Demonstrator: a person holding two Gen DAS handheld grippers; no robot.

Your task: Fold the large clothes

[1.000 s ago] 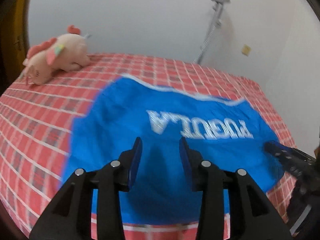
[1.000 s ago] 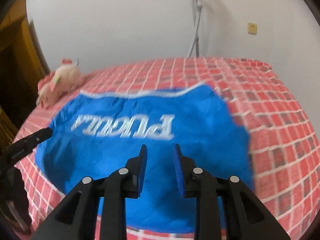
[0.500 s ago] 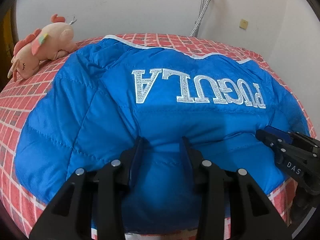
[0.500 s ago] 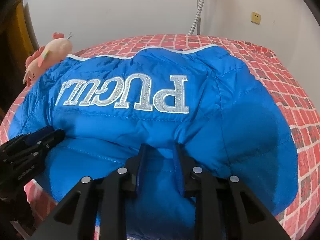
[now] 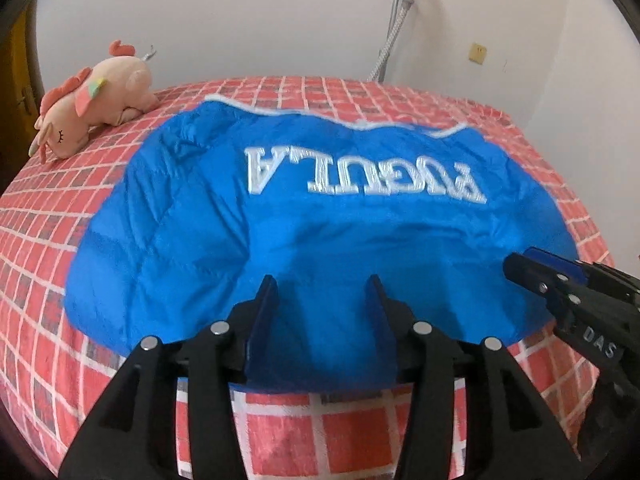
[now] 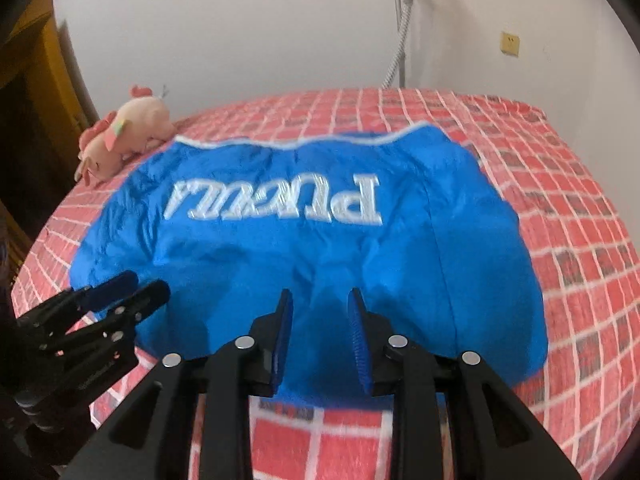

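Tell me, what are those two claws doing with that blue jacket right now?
Left gripper open, empty. Right gripper open, empty. Blue jacket folded flat on the checked bed, lettering up. Plush toy off at the far corner, clear.

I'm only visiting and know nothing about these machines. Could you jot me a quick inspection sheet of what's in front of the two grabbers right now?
Surface: bed under a red checked sheet, mostly bare around the jacket.
Job's things: blue jacket lying spread, white lettering upside down from here, white-trimmed edge at the far side.
Clutter: pink plush toy at the far left corner, apart from the jacket.
Grippers: left gripper open over the jacket's near edge; right gripper open beside it; neither holds cloth.
Cables: nothing seen on the bed; a hose hangs on the back wall.
Surroundings: pale walls, wall socket, wooden door at left.
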